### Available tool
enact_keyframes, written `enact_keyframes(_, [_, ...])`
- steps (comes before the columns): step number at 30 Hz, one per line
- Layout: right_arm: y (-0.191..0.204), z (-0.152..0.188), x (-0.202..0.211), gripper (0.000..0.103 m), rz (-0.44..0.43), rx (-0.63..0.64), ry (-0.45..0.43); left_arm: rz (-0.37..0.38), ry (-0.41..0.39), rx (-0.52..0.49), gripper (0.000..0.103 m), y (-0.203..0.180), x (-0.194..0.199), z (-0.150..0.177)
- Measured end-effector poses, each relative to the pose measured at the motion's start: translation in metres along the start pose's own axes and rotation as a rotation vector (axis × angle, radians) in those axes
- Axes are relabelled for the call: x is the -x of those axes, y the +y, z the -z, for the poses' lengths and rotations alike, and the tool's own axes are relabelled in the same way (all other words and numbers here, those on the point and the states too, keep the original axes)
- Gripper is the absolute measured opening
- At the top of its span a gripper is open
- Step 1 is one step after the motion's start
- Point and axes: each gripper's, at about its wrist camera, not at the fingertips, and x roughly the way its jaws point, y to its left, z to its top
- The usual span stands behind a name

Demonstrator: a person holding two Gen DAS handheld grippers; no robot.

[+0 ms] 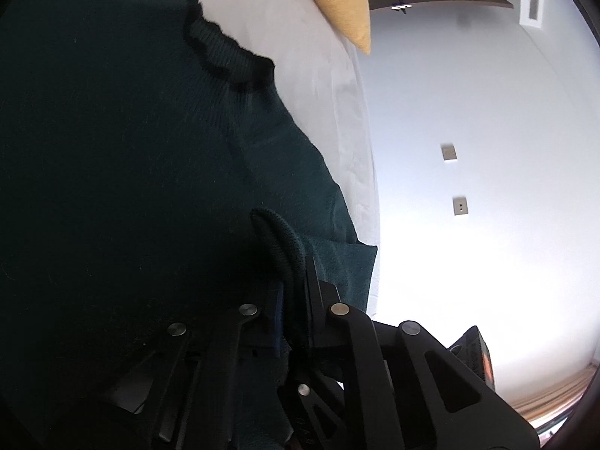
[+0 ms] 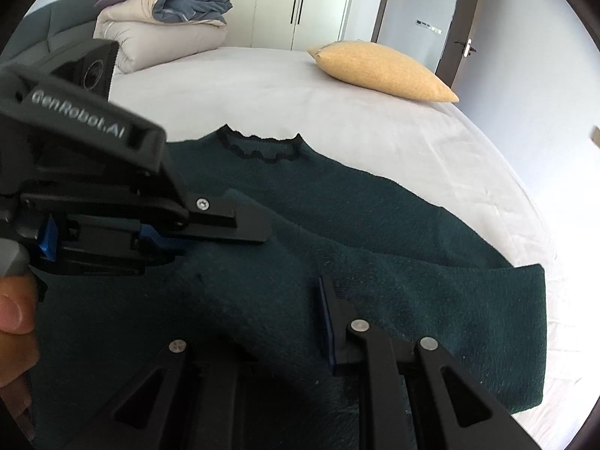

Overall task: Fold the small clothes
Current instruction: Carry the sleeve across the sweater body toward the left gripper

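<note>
A dark green knit sweater (image 2: 375, 217) lies flat on the white bed sheet (image 2: 300, 90), its ruffled collar (image 2: 262, 150) at the far side and one sleeve (image 2: 468, 318) folded across the body. My left gripper (image 1: 296, 273) is shut on a ribbed edge of the sweater (image 1: 277, 240) that loops up between its fingers. The right wrist view shows that same left gripper (image 2: 258, 228) low over the sweater's left part. My right gripper (image 2: 266, 300) is closed on a thick hump of the knit; its right finger (image 2: 333, 322) shows, and fabric covers the other.
A yellow pillow (image 2: 382, 71) lies at the far right of the bed, and a folded duvet (image 2: 161, 37) sits at the far left. The bed's edge (image 2: 525, 195) curves down the right. A person's hand (image 2: 15, 318) holds the left gripper. Wardrobe doors stand behind.
</note>
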Motion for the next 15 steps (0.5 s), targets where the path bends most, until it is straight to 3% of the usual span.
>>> enact_keyframes(7, [-0.015, -0.002, 0.022, 0.03, -0.132, -0.126, -0.033, -0.038, -0.054, -0.026, 0.006, -0.001, 0.028, -0.008])
enact_keyframes(9, [-0.032, -0.002, 0.028, 0.032, -0.209, -0.214, -0.038, -0.051, -0.07, -0.036, 0.006, -0.001, 0.04, -0.012])
enact_keyframes(12, [-0.068, 0.005, 0.038, 0.044, -0.308, -0.393, -0.045, -0.077, -0.098, -0.053, 0.006, 0.004, 0.066, -0.018])
enact_keyframes(15, [-0.108, 0.026, 0.051, 0.057, -0.351, -0.592, -0.064, -0.107, -0.126, -0.072, 0.006, 0.014, 0.095, -0.02])
